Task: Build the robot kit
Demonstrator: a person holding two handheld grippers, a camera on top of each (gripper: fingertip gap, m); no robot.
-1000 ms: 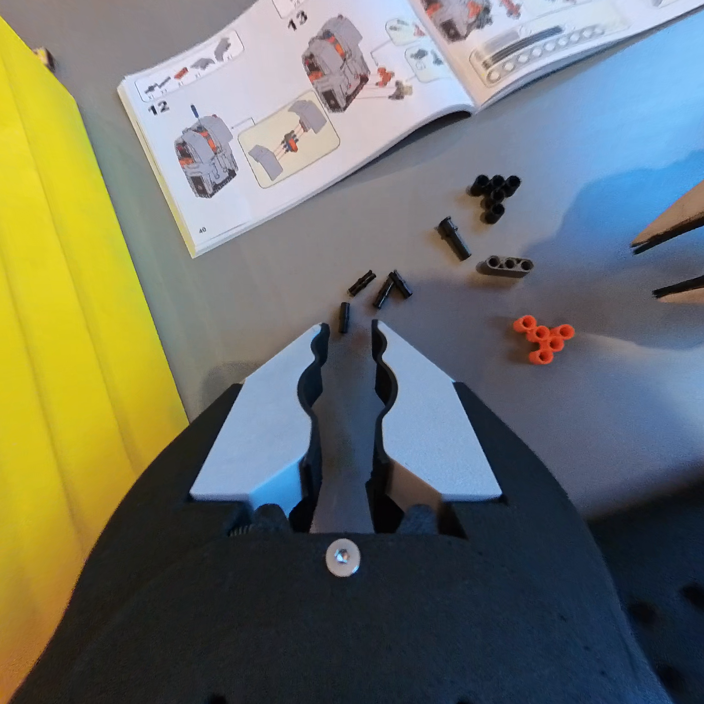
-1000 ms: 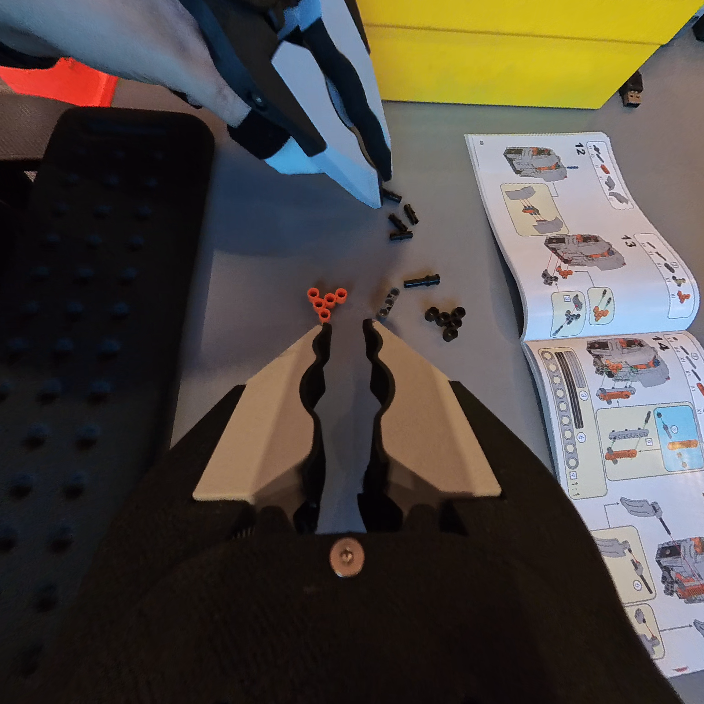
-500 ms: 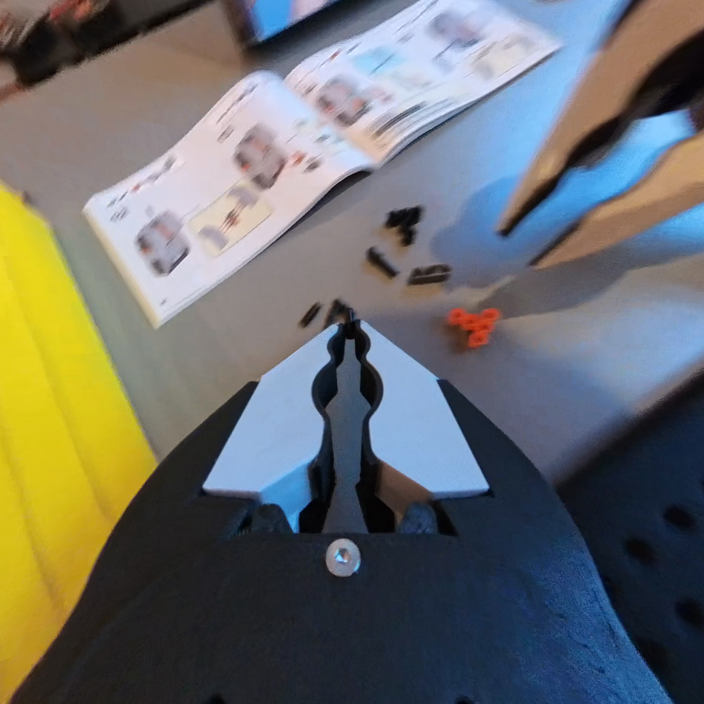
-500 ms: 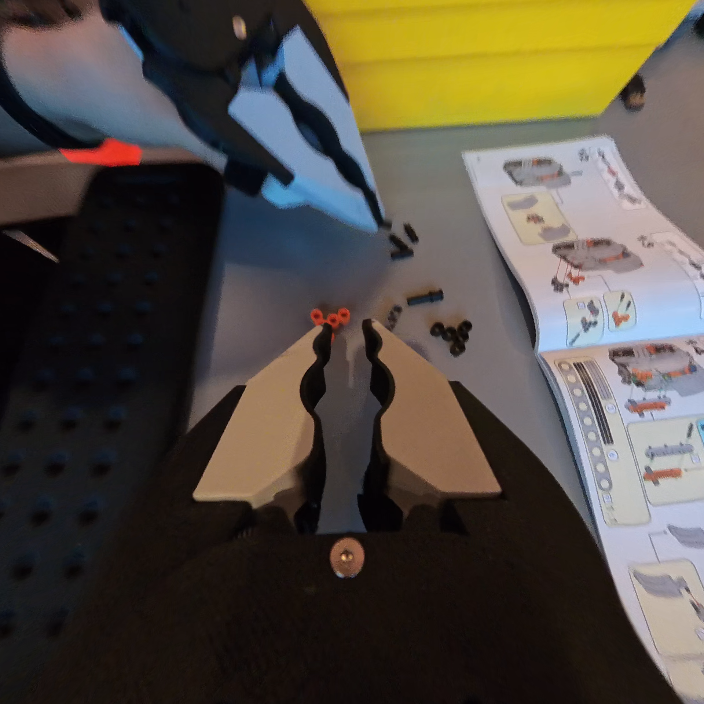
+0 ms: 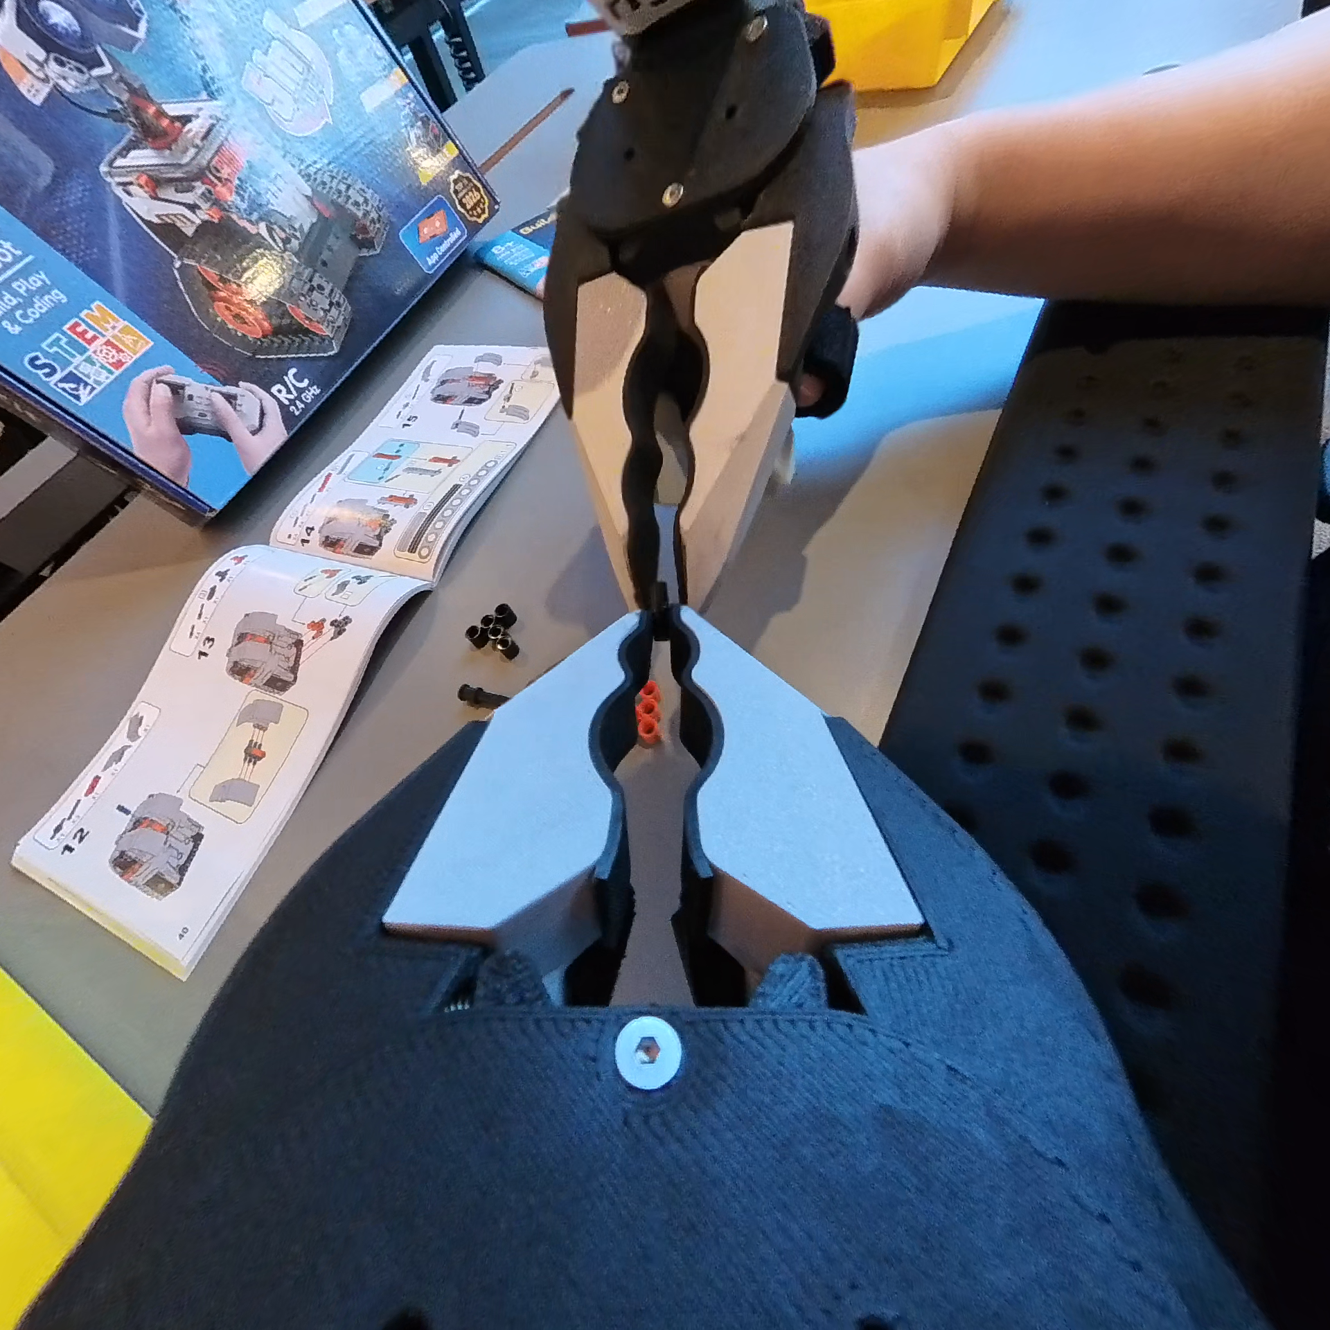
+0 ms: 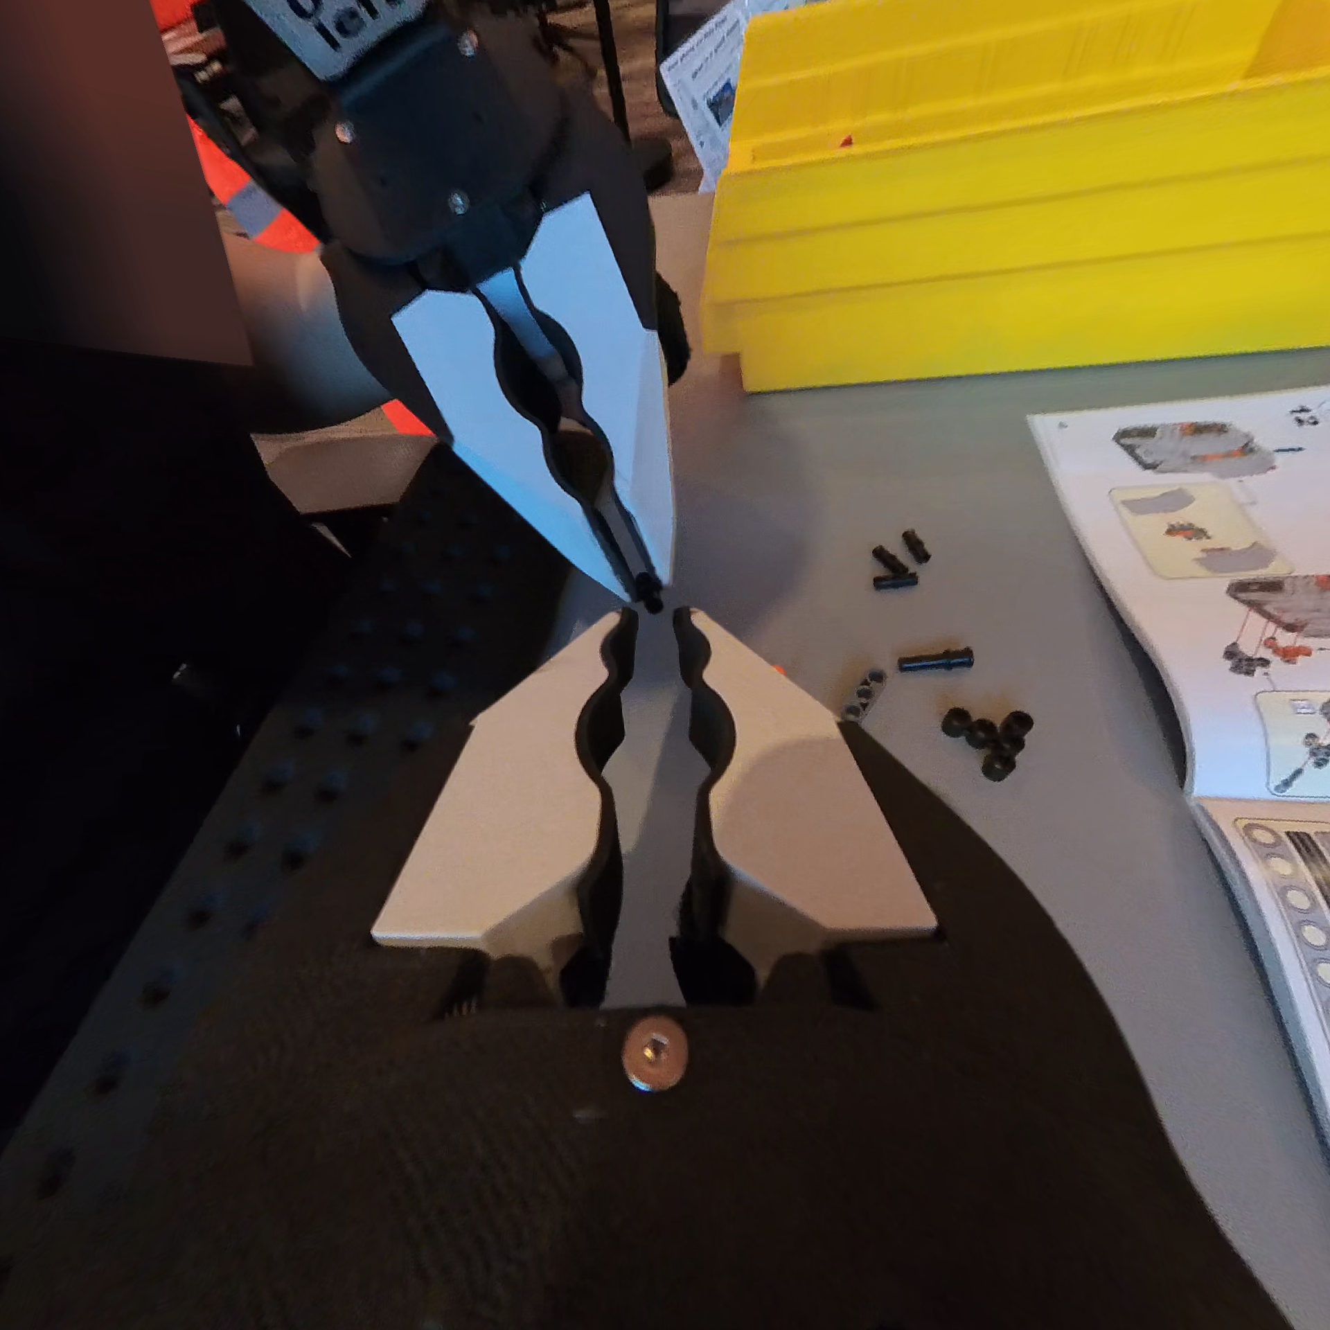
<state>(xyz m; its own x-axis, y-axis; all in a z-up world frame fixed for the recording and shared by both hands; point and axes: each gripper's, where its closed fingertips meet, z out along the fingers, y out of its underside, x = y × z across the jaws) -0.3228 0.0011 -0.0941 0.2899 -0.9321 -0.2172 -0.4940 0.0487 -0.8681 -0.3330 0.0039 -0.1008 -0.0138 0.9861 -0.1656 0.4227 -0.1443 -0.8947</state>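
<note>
My left gripper (image 5: 658, 622) is shut on a small black pin (image 5: 657, 603), held by one end above the grey table. It also shows in the right wrist view (image 6: 643, 584), coming down from the upper left with the pin (image 6: 650, 599) sticking out of its tips. My right gripper (image 6: 655, 615) is open, and its tips sit just in front of the pin's free end. In the left wrist view the right gripper (image 5: 658, 591) points down at my tips, with a person's hand behind it. An orange connector (image 5: 648, 712) lies on the table below.
Three loose black pins (image 6: 896, 565), a long black pin (image 6: 935, 658), a grey beam (image 6: 863, 692) and a black connector cluster (image 6: 989, 738) lie beside an open instruction booklet (image 5: 252, 648). A kit box (image 5: 180, 216), yellow bins (image 6: 1007, 216) and a black studded mat (image 5: 1115, 648) surround them. The tips of both grippers are at nearly the same place.
My left gripper shut on a black pin from the table, lifted it and swung toward the right gripper. The right gripper rose from the orange connector to meet it tip to tip.
</note>
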